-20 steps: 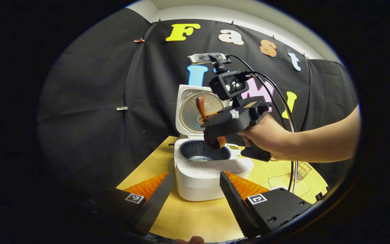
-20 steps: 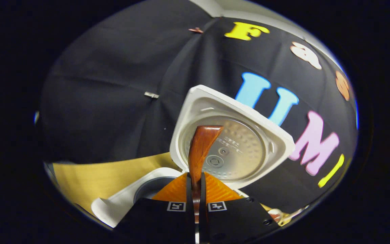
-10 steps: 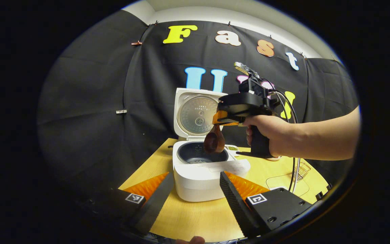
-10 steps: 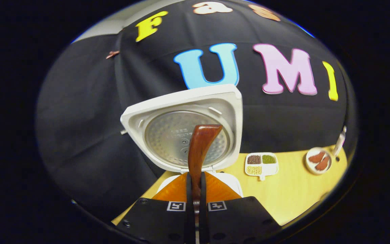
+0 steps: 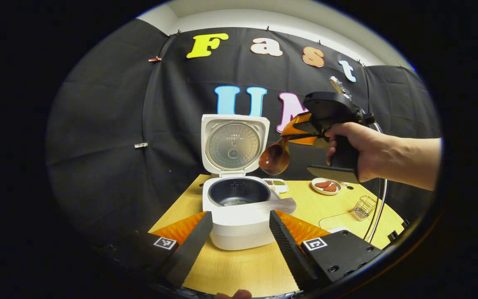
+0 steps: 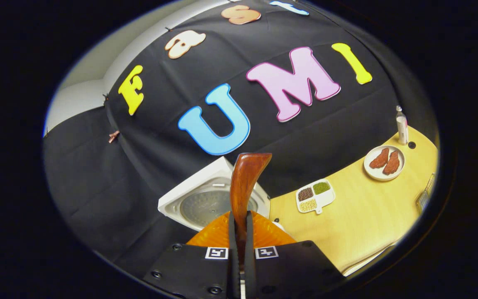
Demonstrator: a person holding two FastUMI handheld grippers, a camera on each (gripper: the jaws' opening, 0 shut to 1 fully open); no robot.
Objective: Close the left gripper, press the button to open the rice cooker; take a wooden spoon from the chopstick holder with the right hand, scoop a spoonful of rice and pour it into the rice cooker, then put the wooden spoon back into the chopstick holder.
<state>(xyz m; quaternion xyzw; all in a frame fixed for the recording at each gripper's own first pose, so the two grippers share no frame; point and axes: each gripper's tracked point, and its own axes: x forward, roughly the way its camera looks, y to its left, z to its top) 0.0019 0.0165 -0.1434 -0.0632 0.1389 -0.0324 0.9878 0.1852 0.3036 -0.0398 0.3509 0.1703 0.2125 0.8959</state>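
1. My right gripper (image 6: 239, 245) pinches the spoon (image 6: 244, 182), up right of the cooker (image 5: 236, 207).
2. Cooker lid up; the pot probably holds rice.
3. My left gripper (image 5: 239, 234) is spread before it.

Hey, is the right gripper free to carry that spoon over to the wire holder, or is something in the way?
Probably yes. The right gripper, shut on the wooden spoon, is in the air above the table. The wire chopstick holder stands alone on bare tabletop, apart from the rice cooker and small plate.
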